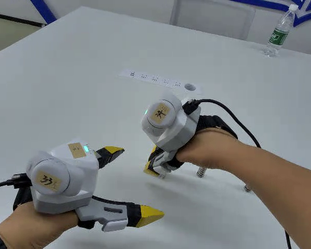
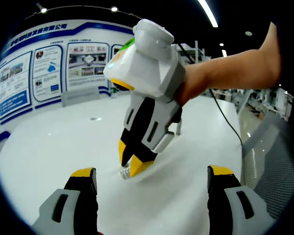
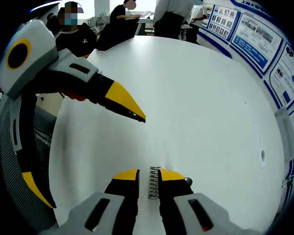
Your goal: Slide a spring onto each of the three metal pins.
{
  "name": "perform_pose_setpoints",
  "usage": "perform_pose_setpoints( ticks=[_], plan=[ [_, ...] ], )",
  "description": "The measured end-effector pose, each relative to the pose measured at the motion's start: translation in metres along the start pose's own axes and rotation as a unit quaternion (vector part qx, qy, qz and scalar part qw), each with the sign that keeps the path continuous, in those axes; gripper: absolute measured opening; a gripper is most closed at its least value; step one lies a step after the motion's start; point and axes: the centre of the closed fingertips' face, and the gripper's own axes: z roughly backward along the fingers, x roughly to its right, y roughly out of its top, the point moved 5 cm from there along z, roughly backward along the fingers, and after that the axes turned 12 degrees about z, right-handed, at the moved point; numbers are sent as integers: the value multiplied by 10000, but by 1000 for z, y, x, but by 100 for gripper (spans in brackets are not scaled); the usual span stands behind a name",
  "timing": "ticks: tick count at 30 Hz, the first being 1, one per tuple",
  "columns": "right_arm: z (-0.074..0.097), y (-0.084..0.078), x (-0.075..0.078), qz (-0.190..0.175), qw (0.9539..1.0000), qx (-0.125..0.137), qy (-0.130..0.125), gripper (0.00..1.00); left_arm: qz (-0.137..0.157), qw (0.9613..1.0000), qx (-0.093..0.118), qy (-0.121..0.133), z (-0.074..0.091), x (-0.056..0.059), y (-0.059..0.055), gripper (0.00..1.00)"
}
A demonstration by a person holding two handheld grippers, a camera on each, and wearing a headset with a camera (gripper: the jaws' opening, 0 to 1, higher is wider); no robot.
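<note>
Looking along the right tool (image 3: 148, 172), we find the spring (image 3: 154, 182) between its two jaws, with its long axis running the same way as the jaws. The jaws stand close about it. One seems to touch it and a thin gap shows on the other side, so we cannot tell if the grip is firm.

In the head view this tool points steeply down, with its tips at the worktop (image 1: 83, 78). Two small upright metal pieces, which we take for pins, stand by the right hand (image 1: 212, 150): the nearer pin (image 1: 200, 171) just beside it, the farther pin (image 1: 247, 188) further off. We judge the right hand the nearer one to them. The left tool (image 1: 140, 181) hovers low with its jaws wide apart, holding nothing.
</note>
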Motion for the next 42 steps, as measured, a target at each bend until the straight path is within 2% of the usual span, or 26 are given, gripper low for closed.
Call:
perform_pose_setpoints(
  ticks=[5, 20, 35, 39, 42],
  plan=[
    [-9, -2, 2, 56, 9999, -114, -91, 17, 22, 10000, 9, 8, 1, -1, 0, 95],
    [-24, -7, -2, -12, 9993, -360, 116, 17, 94, 9999, 59, 33, 4, -4, -2, 95],
    [-23, -5, -2, -53, 9987, -401, 321, 12, 110, 9999, 90, 54, 5, -5, -1, 95],
    [-21, -6, -3, -5, 9988, -408, 266, 12, 106, 9999, 81, 56, 5, -4, -1, 95],
    [-15, -5, -1, -73, 9993, -314, 196, 12, 93, 9999, 72, 49, 4, -4, -1, 95]
  ],
)
